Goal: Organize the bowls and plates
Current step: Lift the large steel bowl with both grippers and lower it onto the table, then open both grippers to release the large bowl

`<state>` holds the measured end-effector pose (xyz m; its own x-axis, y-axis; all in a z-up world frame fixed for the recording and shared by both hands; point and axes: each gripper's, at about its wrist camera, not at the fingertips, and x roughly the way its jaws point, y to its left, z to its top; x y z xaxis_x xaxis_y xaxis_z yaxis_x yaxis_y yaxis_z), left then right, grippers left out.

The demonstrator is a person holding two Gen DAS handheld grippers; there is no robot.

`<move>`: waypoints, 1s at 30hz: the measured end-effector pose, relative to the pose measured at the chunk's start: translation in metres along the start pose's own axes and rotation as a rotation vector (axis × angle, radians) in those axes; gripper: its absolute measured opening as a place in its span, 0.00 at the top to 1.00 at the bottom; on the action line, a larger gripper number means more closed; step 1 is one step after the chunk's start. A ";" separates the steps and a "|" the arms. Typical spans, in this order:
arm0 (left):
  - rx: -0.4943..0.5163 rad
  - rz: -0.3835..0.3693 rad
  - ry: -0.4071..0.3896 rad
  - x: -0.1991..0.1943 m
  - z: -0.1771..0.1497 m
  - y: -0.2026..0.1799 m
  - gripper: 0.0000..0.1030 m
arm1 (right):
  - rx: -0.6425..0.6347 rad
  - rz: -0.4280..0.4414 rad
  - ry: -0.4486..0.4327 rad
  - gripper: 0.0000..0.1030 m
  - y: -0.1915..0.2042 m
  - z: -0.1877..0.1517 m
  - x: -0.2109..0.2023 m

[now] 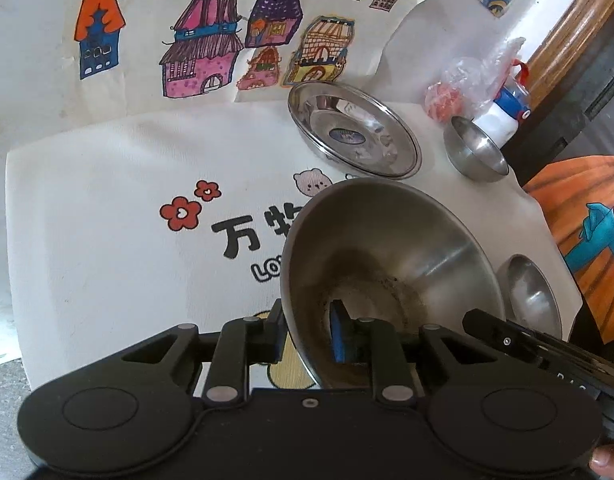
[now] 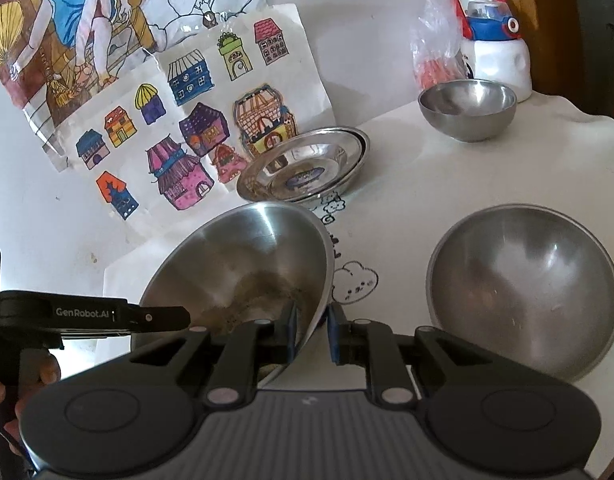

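Note:
A large steel bowl (image 1: 387,256) (image 2: 247,264) is held tilted above the white cloth. My left gripper (image 1: 311,336) is shut on its left rim, one pad inside. My right gripper (image 2: 312,334) straddles its right rim with a small gap at the outer pad. A second steel bowl (image 2: 523,288) (image 1: 531,292) rests on the cloth to the right. Stacked steel plates (image 1: 355,128) (image 2: 307,168) lie farther back. A small steel bowl (image 1: 475,148) (image 2: 467,108) stands at the far right.
A white-and-blue bottle (image 2: 495,44) (image 1: 503,108) and a plastic bag (image 2: 435,44) stand behind the small bowl. Children's drawings (image 1: 211,48) hang on the wall behind the table. The table's right edge (image 1: 547,216) is near.

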<state>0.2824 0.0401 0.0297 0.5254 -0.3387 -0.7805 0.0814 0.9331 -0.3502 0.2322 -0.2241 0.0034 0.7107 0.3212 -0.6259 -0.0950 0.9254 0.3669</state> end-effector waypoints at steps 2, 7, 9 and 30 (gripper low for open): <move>-0.007 0.000 -0.009 0.002 0.002 0.001 0.78 | -0.004 -0.005 -0.010 0.82 0.001 0.001 0.002; -0.025 -0.012 -0.024 0.004 0.005 0.003 0.76 | 0.015 0.013 -0.014 0.82 -0.002 0.003 0.005; -0.030 -0.024 -0.023 0.003 0.006 0.005 0.74 | 0.027 0.029 -0.019 0.80 -0.005 0.003 0.004; 0.037 0.017 -0.221 -0.048 0.001 -0.011 0.32 | 0.024 0.048 -0.149 0.45 -0.020 0.008 -0.047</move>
<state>0.2565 0.0459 0.0718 0.6993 -0.2925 -0.6523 0.0998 0.9435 -0.3161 0.2066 -0.2588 0.0309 0.8015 0.3300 -0.4987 -0.1163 0.9040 0.4113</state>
